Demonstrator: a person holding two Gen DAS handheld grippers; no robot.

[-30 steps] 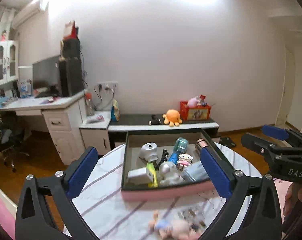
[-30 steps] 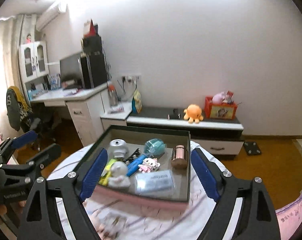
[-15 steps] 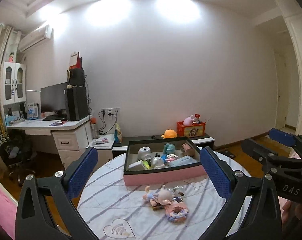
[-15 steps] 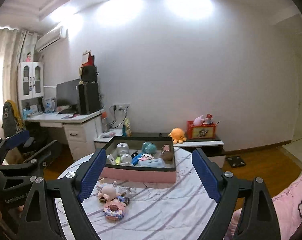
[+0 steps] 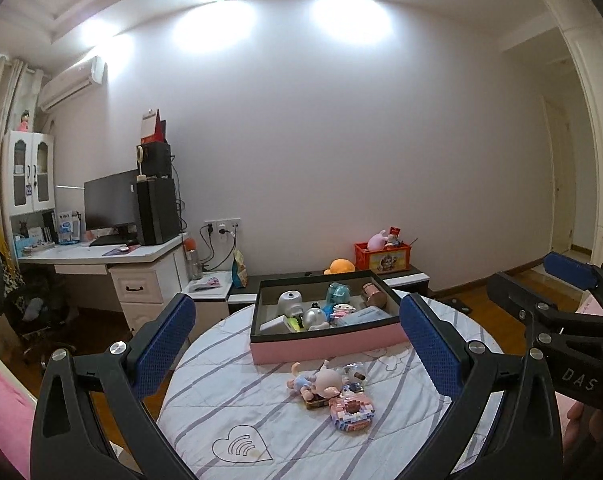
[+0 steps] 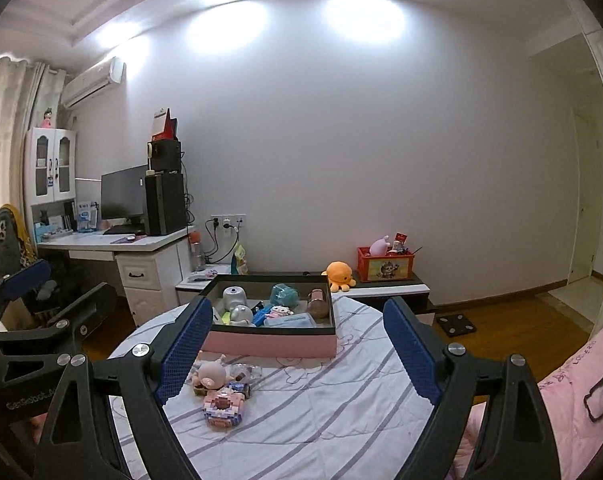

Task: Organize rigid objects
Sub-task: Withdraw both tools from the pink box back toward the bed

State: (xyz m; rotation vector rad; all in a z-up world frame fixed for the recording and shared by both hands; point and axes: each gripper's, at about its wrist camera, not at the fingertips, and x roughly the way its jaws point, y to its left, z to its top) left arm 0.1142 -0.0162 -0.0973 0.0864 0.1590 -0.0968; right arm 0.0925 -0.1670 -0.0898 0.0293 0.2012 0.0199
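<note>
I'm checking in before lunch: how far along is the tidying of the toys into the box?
Done: the box already holds several items, including a white gadget, a teal toy and a copper cylinder. In hand: nothing; the left gripper and right gripper are both open and empty, short of the table. Left: a doll, a pink brick toy and small bits beside them lie on the tablecloth.

One round table [image 5: 229, 412] carried one pink-sided box [image 5: 329, 346] at 12 o'clock. Loose toys, at 6 o'clock of the box, numbered three: one pig figure [image 5: 327, 380], one pink brick block [image 5: 351, 414], one small clear packet [image 5: 355, 372]; a fourth piece under them could not be told. Two grippers were present, one left [image 5: 297, 344], one right [image 6: 297, 344]; items inside the box overlapped too much to count
</note>
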